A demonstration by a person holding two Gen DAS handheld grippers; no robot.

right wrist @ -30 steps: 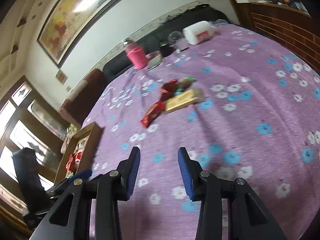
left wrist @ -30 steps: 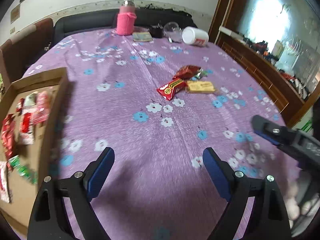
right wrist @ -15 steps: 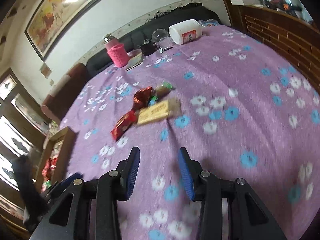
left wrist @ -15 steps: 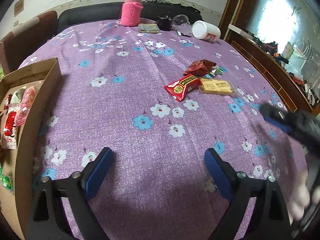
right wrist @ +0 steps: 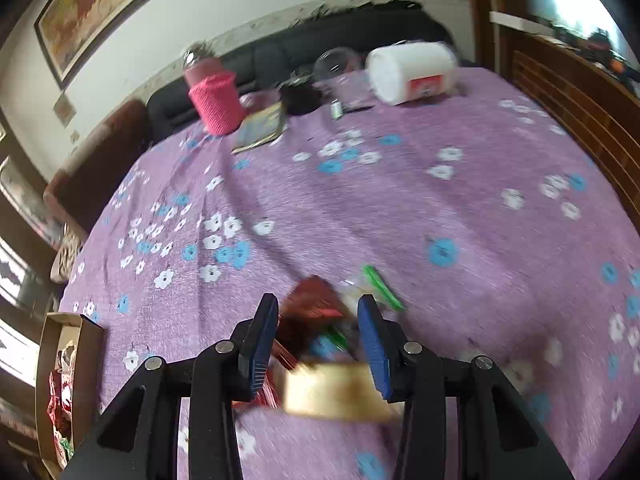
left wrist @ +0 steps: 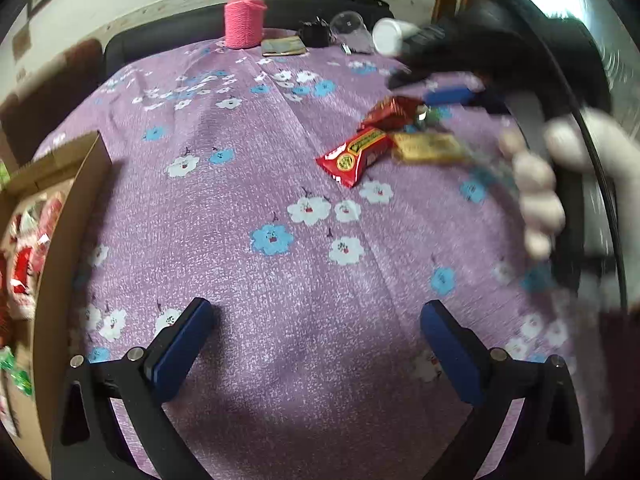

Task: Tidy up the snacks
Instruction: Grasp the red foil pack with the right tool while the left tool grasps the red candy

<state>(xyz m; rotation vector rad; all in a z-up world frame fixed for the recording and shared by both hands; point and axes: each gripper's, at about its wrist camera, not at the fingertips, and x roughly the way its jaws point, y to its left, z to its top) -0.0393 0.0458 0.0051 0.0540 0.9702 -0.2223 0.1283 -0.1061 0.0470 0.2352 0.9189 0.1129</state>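
My right gripper (right wrist: 318, 334) hangs low over the little heap of snacks, its jaws apart at a moderate gap with nothing clamped, the blue pads on either side of the dark red crinkled packet (right wrist: 312, 300). Just nearer to me lies the tan wafer bar (right wrist: 336, 390), its long axis running left to right across the gap, blurred. The red bar with a yellow label (left wrist: 356, 154) lies to its left, its long axis slanting from near left to far right, one end touching the crinkled packet's side. A green-edged wrapper (right wrist: 380, 282) pokes out on the far right of the heap. My right hand (left wrist: 540, 196) grips the handle from the right, fingers curled, blurred. My left gripper (left wrist: 316, 344) hovers with jaws spread wide above the purple flowered tablecloth (left wrist: 240, 208), holding nothing, well short of the heap. The cardboard box (left wrist: 72, 216) with red packets sits at the left edge. Far off stand a pink flask (left wrist: 244, 12) and a tipped white jar (right wrist: 412, 72).
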